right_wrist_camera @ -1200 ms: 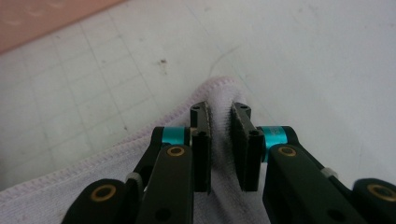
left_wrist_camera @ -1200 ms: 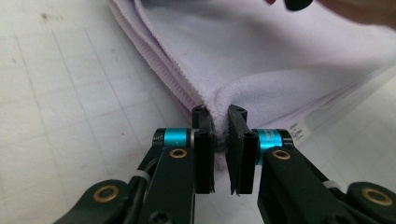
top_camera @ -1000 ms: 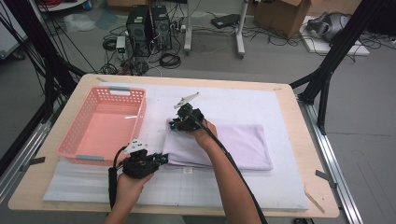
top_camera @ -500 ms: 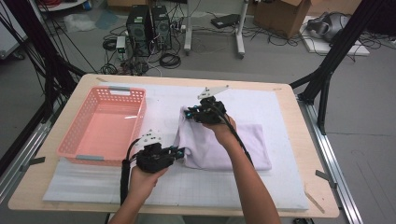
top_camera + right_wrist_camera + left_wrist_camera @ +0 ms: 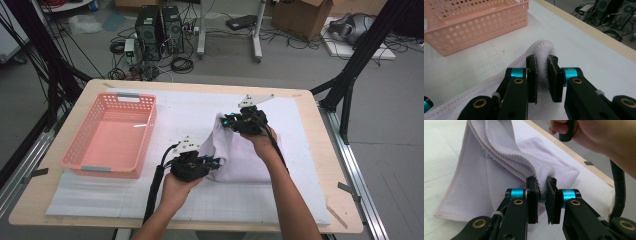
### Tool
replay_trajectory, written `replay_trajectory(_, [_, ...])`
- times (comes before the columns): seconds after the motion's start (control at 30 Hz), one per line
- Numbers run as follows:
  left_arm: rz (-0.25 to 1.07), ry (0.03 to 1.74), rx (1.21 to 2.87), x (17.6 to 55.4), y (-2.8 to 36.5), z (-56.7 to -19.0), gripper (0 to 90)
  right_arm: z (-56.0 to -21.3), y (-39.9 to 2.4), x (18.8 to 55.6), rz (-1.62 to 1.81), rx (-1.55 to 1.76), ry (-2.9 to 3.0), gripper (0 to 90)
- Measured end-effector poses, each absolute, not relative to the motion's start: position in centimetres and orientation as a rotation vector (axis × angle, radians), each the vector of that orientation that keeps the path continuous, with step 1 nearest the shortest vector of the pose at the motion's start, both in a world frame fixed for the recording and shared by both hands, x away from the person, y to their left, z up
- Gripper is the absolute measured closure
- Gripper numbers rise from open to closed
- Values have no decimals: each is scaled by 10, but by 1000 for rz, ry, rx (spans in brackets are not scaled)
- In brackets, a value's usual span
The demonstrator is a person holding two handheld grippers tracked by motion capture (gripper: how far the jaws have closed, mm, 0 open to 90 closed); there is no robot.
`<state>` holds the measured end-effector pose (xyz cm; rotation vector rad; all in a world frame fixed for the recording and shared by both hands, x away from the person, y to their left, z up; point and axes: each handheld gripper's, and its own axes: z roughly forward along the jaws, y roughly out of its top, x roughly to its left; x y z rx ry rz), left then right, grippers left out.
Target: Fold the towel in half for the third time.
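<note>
We see, in the high view, a folded pale lilac towel [image 5: 240,160] lying right of centre on the white mat [image 5: 100,200], with its left edge lifted off the mat by both grippers. The left gripper [image 5: 212,164], just below the centre of the frame, is clenched on the near left corner of the towel; in the left gripper view its jaws pinch a thick fold of stacked, stitched layers [image 5: 543,178], and the rest of the cloth hangs away toward the upper left of that frame. The right gripper [image 5: 226,121], above and to the right of the left one, grasps the far left corner; in the right gripper view its jaws close on a rounded, stitched hem [image 5: 541,53]. The right-hand part of the towel rests flat on the mat. A pink perforated basket [image 5: 82,167] stands at the left of the high view, apart from the towel, with a strip of bare mat between its right wall and the lifted edge. Bare mat also lies beyond the towel toward the upper edge of the wooden table [image 5: 200,86] and along the bottom of the frame below both hands.
</note>
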<state>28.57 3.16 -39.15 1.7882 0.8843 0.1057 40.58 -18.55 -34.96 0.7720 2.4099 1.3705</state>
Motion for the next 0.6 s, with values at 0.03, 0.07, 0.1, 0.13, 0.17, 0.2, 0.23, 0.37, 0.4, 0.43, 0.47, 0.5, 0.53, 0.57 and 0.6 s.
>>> replay_trajectory(0.03, [103, 884, 1794, 287, 27, -393, 806, -350, -191, 405, 1368, 776, 2405, 798])
replay_trajectory(0.07, [98, 883, 1794, 288, 23, -394, 802, -350, -195, 404, 1358, 774, 2401, 798])
replay_trajectory(0.1, [92, 883, 1794, 289, 20, -395, 797, -350, -199, 404, 1351, 763, 2396, 798])
replay_trajectory(0.13, [88, 884, 1794, 289, 16, -396, 790, -350, -202, 403, 1340, 759, 2395, 798])
replay_trajectory(0.17, [80, 886, 1790, 290, 12, -397, 777, -351, -206, 403, 1319, 757, 2394, 798])
replay_trajectory(0.2, [74, 887, 1787, 291, 9, -398, 754, -353, -210, 404, 1312, 765, 2391, 798])
replay_trajectory(0.23, [66, 891, 1782, 292, 7, -398, 714, -354, -214, 404, 1308, 778, 2390, 798])
replay_trajectory(0.37, [95, 871, 1787, 292, 6, -400, 568, -364, -230, 406, 1255, 799, 2392, 798])
replay_trajectory(0.4, [109, 864, 1792, 292, 8, -400, 538, -366, -235, 407, 1242, 807, 2395, 799])
replay_trajectory(0.43, [130, 859, 1793, 291, 10, -399, 513, -369, -240, 408, 1230, 818, 2388, 798])
replay_trajectory(0.47, [153, 863, 1788, 291, 13, -399, 491, -372, -245, 408, 1228, 829, 2387, 798])
replay_trajectory(0.5, [167, 862, 1780, 290, 16, -398, 455, -374, -250, 409, 1225, 842, 2384, 799])
replay_trajectory(0.53, [177, 859, 1773, 290, 20, -397, 438, -376, -255, 409, 1225, 853, 2376, 799])
replay_trajectory(0.57, [199, 855, 1774, 290, 24, -397, 434, -378, -259, 409, 1226, 864, 2371, 799])
replay_trajectory(0.6, [218, 852, 1782, 290, 28, -398, 424, -380, -264, 409, 1218, 860, 2366, 799])
